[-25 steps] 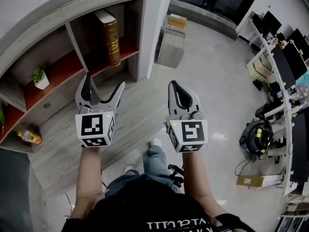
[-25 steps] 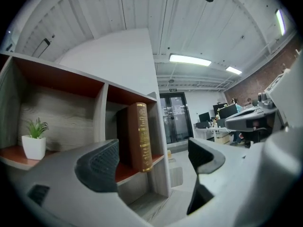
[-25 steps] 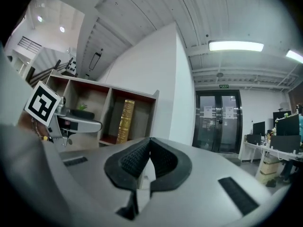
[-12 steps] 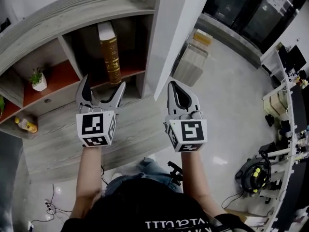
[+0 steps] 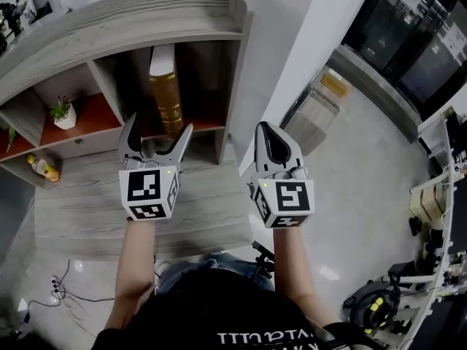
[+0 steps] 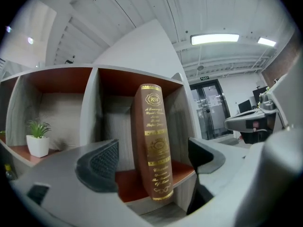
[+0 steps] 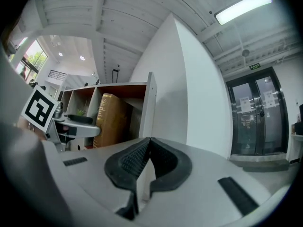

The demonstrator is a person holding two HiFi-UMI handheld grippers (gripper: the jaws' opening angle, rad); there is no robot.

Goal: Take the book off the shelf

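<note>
Facing a grey wooden shelf (image 5: 131,20) with the left hand-held gripper (image 5: 159,128) raised, spread wide and aimed straight at the book (image 5: 164,93). Framed in the left gripper view squarely between the two pads, spine outward with gilt lettering to the room, but not yet touched on either side. Stands upright and alone in the right-hand compartment, on the red-brown board, with free room to both flanks, so probably lined up this way for a plain pinch across the spine. Carrying the right hand-held gripper (image 5: 268,133) pressed together on nothing, level with the other and off to the side before the white wall, seemingly parked as a spare, perhaps to steady the cover later. Judged as the approach stage: nothing lifted, nothing gripped. Calls next for a push forward until the pads flank the spine, then a firm squeeze low enough to stop a tall, heavy-looking volume from tipping or sliding out. No obstacle near: a small potted plant (image 5: 64,115) one compartment over, and a bottle (image 5: 44,168) lower left, both well apart.
</note>
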